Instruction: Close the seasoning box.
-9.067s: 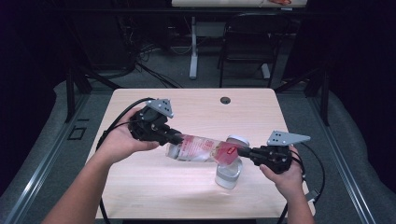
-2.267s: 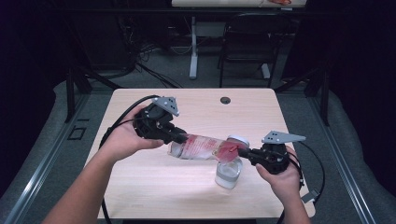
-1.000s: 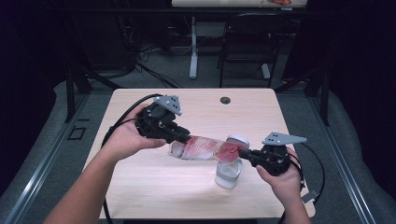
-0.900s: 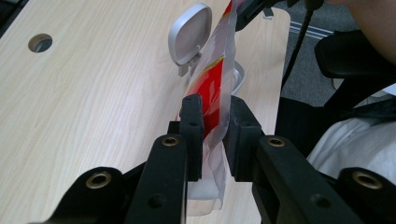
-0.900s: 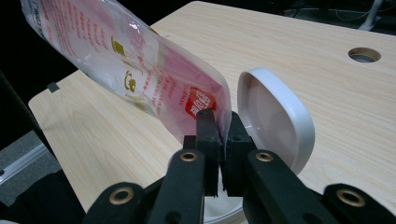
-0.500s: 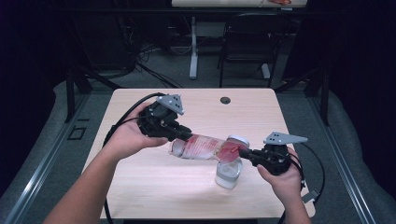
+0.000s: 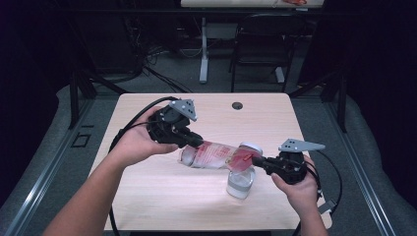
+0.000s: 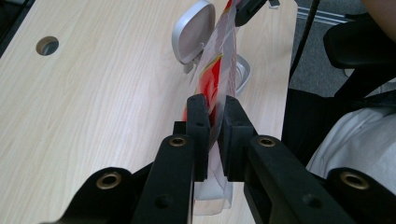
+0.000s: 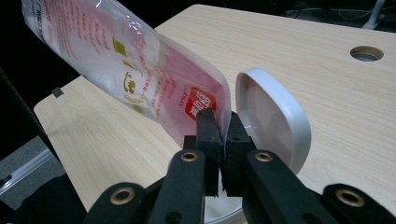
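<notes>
i am holding a clear plastic pouch with red and gold print (image 7: 216,153) between my two grippers, and everything ahead is turning on how it lies: its long axis is running almost level from upper left to lower right above the table's middle, one end in each pair of jaws. my left gripper (image 7: 195,142) is gripping the higher, sealed end; its jaws have just been closing and are now pinching flat on the film with the pouch squeezed between the pads (image 8: 200,122). my right gripper (image 7: 259,160) is clamping the lower end by the red label, jaws pressed together on the film, as the right gripper view is showing (image 9: 219,128). that lower end is hanging right over a small clear glass jar with a hinged white lid (image 7: 241,183) standing near the table's front right corner, lid (image 9: 273,122) swung up and open just beside my right jaws. so the right hand (image 7: 301,189) is the nearer one to the jar, and i am judging that lifting the left end would be tipping the contents down toward the jar's mouth. the light wooden table (image 7: 162,196) is carrying the jar, with a round cable hole (image 7: 237,105) near its far edge. beyond it a dark room is showing a black chair (image 7: 260,49) and cables on a grey floor.
</notes>
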A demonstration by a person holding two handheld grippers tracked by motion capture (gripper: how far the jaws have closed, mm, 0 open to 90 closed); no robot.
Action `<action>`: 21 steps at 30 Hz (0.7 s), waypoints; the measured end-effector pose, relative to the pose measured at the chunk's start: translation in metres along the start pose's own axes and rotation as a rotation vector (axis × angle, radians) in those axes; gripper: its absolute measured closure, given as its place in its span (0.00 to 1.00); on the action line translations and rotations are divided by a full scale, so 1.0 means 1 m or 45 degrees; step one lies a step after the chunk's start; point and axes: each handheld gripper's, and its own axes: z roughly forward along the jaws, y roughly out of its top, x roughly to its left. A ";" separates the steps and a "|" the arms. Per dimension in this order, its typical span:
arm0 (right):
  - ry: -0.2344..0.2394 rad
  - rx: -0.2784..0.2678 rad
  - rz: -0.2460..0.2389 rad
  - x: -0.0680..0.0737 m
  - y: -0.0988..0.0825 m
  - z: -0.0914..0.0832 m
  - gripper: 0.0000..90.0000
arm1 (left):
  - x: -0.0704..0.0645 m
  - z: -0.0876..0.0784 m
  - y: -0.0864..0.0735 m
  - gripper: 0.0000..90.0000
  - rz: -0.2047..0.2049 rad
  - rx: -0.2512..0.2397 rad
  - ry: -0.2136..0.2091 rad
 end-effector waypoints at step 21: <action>-0.008 0.000 -0.005 -0.001 0.000 -0.002 0.97 | 0.001 0.000 0.002 0.93 -0.012 -0.005 -0.016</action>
